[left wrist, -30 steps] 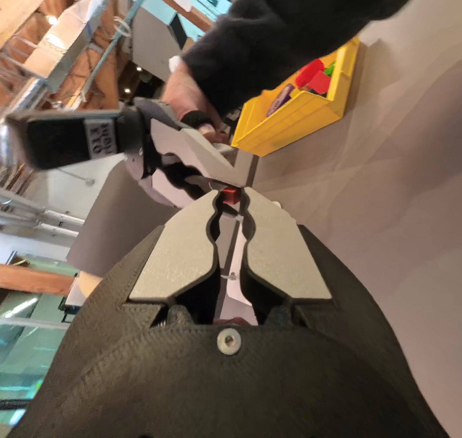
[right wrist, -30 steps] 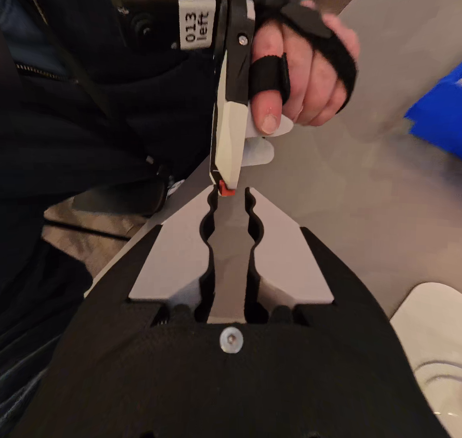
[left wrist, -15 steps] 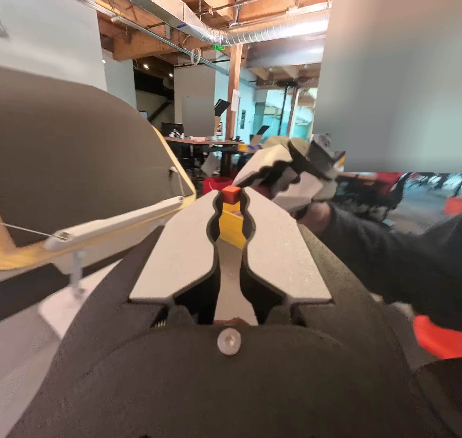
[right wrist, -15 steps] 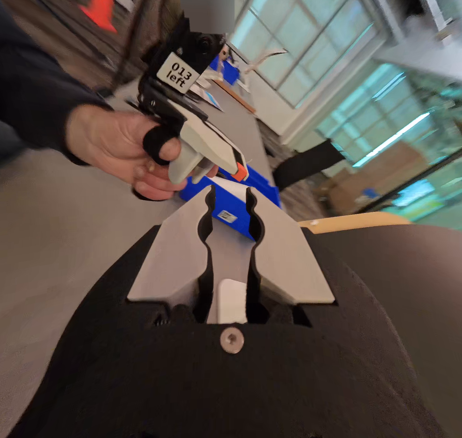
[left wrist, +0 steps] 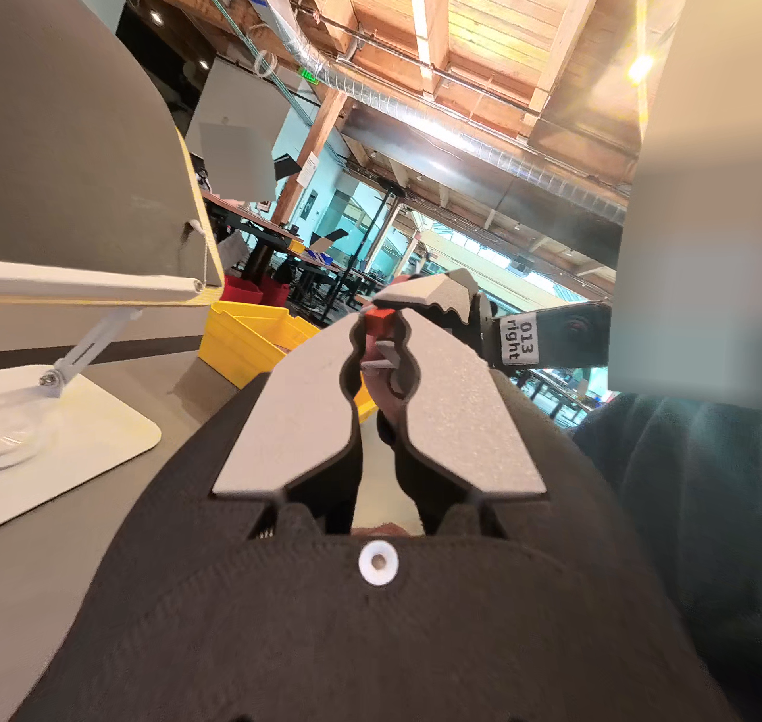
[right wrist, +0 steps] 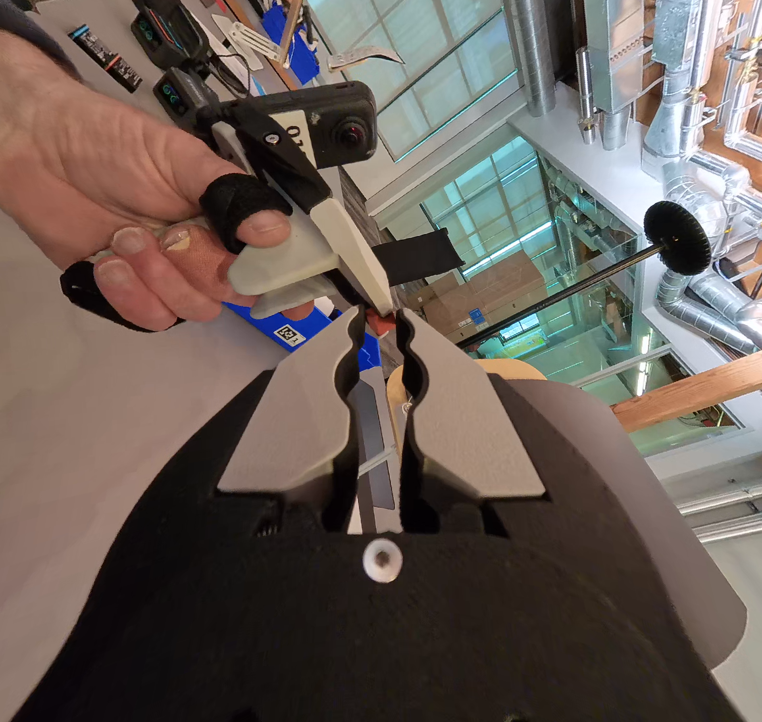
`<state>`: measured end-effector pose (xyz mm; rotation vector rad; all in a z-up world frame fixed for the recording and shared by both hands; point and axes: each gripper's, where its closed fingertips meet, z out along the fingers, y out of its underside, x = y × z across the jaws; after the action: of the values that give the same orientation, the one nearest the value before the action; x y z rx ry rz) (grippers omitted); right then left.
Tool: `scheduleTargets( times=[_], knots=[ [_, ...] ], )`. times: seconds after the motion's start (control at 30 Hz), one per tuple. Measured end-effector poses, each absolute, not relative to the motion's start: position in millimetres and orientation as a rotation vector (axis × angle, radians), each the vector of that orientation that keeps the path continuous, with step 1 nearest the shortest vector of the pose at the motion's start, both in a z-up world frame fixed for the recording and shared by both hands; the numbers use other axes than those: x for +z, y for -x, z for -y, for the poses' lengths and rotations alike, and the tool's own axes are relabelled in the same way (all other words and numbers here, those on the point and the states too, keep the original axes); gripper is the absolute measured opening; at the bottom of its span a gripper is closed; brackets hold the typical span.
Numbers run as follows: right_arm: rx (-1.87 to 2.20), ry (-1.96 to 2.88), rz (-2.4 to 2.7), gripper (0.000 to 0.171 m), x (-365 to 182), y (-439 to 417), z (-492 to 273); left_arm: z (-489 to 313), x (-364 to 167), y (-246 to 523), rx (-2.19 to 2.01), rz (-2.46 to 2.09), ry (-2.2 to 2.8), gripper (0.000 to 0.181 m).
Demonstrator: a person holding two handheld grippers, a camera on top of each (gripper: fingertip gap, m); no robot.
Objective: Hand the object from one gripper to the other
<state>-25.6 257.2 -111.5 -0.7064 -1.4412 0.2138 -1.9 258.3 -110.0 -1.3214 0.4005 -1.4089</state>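
Observation:
A small red block [left wrist: 379, 324] is held up in the air above the table, at the tips of both grippers. My left gripper [left wrist: 380, 319] is shut on it. My right gripper [right wrist: 381, 318] has its jaws narrowed onto the same red block [right wrist: 381, 325] from both sides. In the left wrist view the right gripper's upper finger [left wrist: 416, 290] reaches in from the right over the block. In the right wrist view the left gripper's finger [right wrist: 354, 249] comes down from the upper left onto the block, held by a hand [right wrist: 103, 191].
A yellow bin [left wrist: 247, 331] and a white lamp base [left wrist: 82, 426] stand on the grey table [right wrist: 82, 413]. A blue bin [right wrist: 305, 333] lies beyond the grippers. Several black devices [right wrist: 165, 38] sit at the table's far end.
Both grippers swung upward and came together. The right gripper's open jaws moved around the red block and narrowed onto it. The left gripper kept its hold.

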Motion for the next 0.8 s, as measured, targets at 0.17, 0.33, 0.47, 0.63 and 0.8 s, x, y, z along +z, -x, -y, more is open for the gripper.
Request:
scheduleTargets(
  times=[0.17, 0.33, 0.47, 0.63, 0.8],
  knots=[
    [0.187, 0.680, 1.508, 0.011, -114.7, 22.7, -257.8, -258.0, -111.9, -0.6, -1.483, -0.419, 1.336, 0.012],
    [0.130, 0.683, 1.582, 0.009, -120.4, 18.4, -258.9, -254.4, -114.8, -6.5, -1.518, -0.461, 1.372, 0.013],
    [0.142, 0.714, 1.582, 0.008, -123.2, 16.0, -259.7, -255.3, -117.5, -8.4, -1.535, -0.468, 1.391, 0.013],
    [0.332, 0.814, 1.533, 0.008, -122.7, 11.9, -260.4, -254.5, -118.5, -8.4, -1.419, -0.523, 1.378, 0.019],
    [0.505, 0.959, 1.565, 0.008, -135.2, 8.4, -267.4, -256.8, -122.3, -1.3, -1.115, -0.662, 1.372, 0.026]
  ],
)
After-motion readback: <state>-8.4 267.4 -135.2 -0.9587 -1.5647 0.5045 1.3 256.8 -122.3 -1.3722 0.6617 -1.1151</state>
